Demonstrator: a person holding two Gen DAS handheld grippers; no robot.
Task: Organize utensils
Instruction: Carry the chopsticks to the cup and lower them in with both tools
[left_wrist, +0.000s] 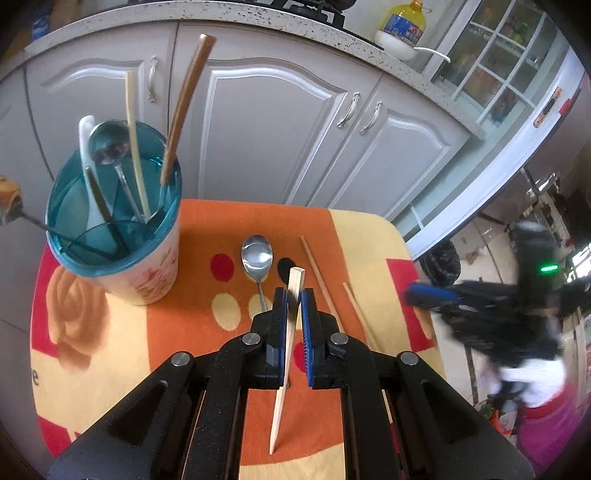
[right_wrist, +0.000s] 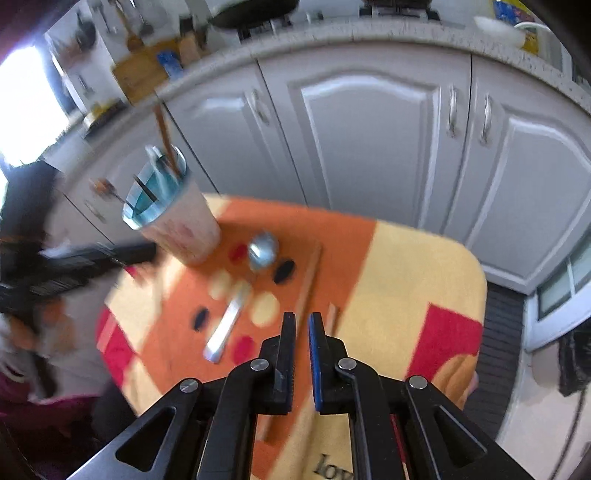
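My left gripper (left_wrist: 293, 295) is shut on a pale wooden chopstick (left_wrist: 277, 413), held nearly upright above the cloth. A white cup with a blue rim (left_wrist: 147, 273) stands at the back left and holds spoons and chopsticks. A metal spoon (left_wrist: 257, 254) and two loose chopsticks (left_wrist: 319, 273) lie on the cloth ahead. My right gripper (right_wrist: 302, 317) hovers over the table's right half, its jaws almost together with nothing between them. In the right wrist view the cup (right_wrist: 184, 225), the spoon (right_wrist: 262, 251) and a chopstick (right_wrist: 310, 280) show blurred.
The small table has an orange, yellow and red cloth (left_wrist: 369, 236). Grey cabinet doors (left_wrist: 280, 140) stand close behind it under a speckled counter. The right gripper (left_wrist: 436, 295) shows blurred off the table's right edge. A person's red clothing (left_wrist: 546, 413) is at the lower right.
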